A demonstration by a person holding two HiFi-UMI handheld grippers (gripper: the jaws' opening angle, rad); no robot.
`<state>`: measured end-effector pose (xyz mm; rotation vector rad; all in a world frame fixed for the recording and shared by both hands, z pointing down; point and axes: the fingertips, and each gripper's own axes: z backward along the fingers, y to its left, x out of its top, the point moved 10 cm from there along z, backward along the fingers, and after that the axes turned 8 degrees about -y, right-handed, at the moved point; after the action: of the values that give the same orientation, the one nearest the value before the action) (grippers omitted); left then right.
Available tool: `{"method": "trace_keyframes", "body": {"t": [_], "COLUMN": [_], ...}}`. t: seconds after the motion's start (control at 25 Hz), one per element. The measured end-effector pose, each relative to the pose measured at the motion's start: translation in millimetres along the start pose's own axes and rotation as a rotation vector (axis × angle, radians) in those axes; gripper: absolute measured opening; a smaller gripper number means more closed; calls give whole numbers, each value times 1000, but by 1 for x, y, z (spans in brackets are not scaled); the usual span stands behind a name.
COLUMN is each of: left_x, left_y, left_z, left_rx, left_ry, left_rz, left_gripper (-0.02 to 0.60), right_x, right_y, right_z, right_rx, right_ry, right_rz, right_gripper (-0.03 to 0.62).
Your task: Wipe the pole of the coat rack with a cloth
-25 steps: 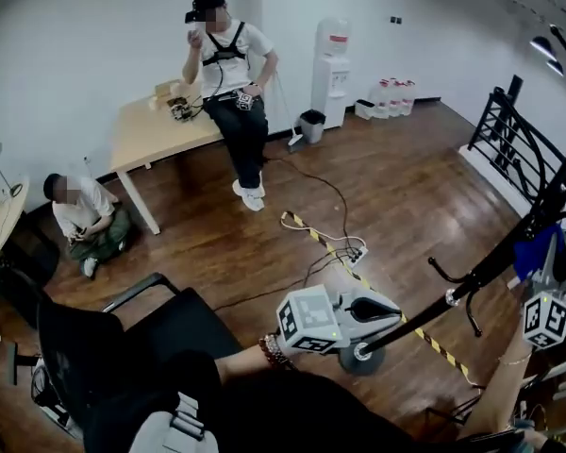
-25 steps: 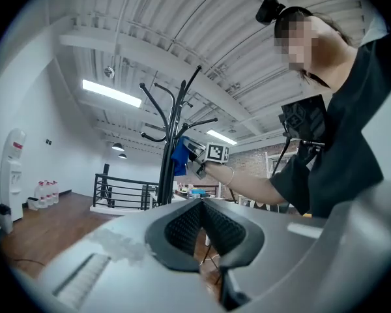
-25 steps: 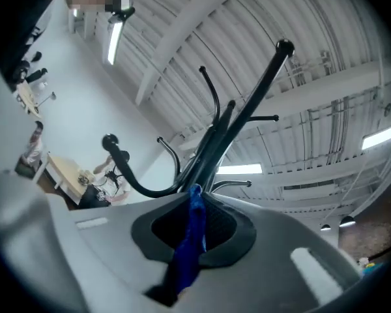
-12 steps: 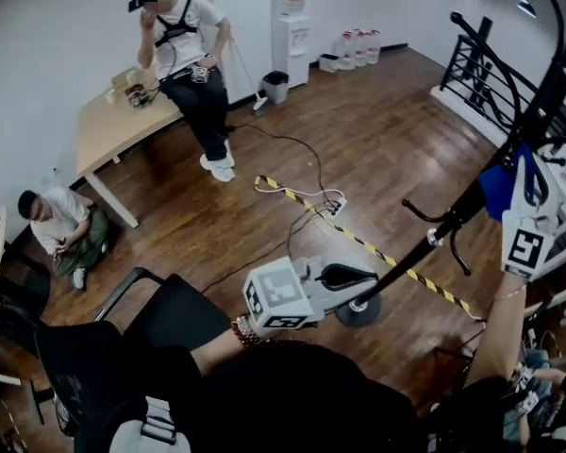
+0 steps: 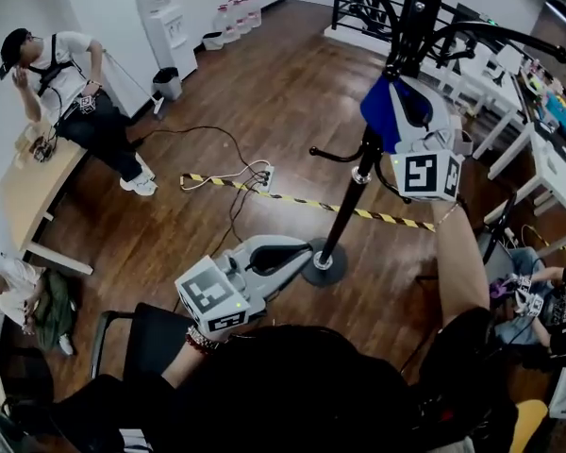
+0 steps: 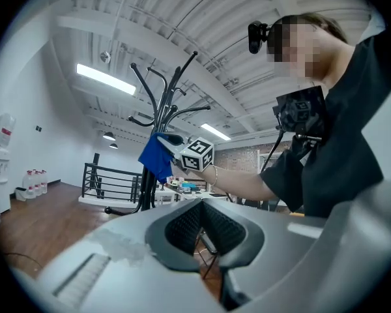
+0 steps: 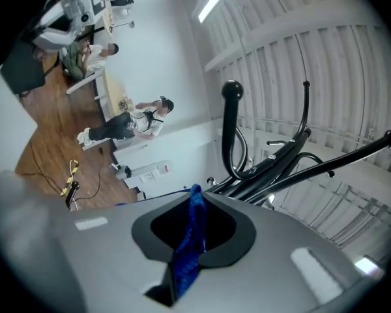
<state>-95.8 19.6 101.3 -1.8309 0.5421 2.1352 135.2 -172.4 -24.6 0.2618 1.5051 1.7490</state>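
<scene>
In the head view the right gripper (image 5: pixel 403 97) is raised high against the pole (image 5: pixel 344 215) of the coat rack, with the blue cloth (image 5: pixel 381 111) bunched on its near side, touching the pole just below the hooks (image 5: pixel 491 36). A second ago this gripper and cloth sat lower along the pole at the edge of the picture. They have since travelled up it, so a wiping stroke toward the top appears under way. The left gripper (image 5: pixel 300 251) hangs low, its tip pointing toward the round base (image 5: pixel 323 270), and it does not clearly touch the pole.

In the left gripper view the jaws are pressed together with nothing between them. The rack stands well ahead of them, and the cloth is up and ahead against the pole.

In the right gripper view the jaws are clamped on a fold of the cloth, which runs down between the pads. The curved hooks lie just beyond the jaw tips. The upper pole seems nearly covered, and the lower stretch likely remains.
</scene>
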Motion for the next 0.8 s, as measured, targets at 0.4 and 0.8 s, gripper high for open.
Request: {"method": "trace_keyframes", "body": {"t": [0.4, 0.8], "left_x": [-7, -5], "left_y": [4, 9], "left_z": [-15, -8], "left_rx": [-16, -12], "left_ry": [-17, -29], "left_rz": [37, 70], "left_gripper": [6, 6], "right_x": [-45, -48], "right_y": [67, 127], "right_z": [30, 27], "right_rx": [258, 486], "right_ry": [74, 237], "right_rz": [122, 265], "right_gripper": [25, 25]}}
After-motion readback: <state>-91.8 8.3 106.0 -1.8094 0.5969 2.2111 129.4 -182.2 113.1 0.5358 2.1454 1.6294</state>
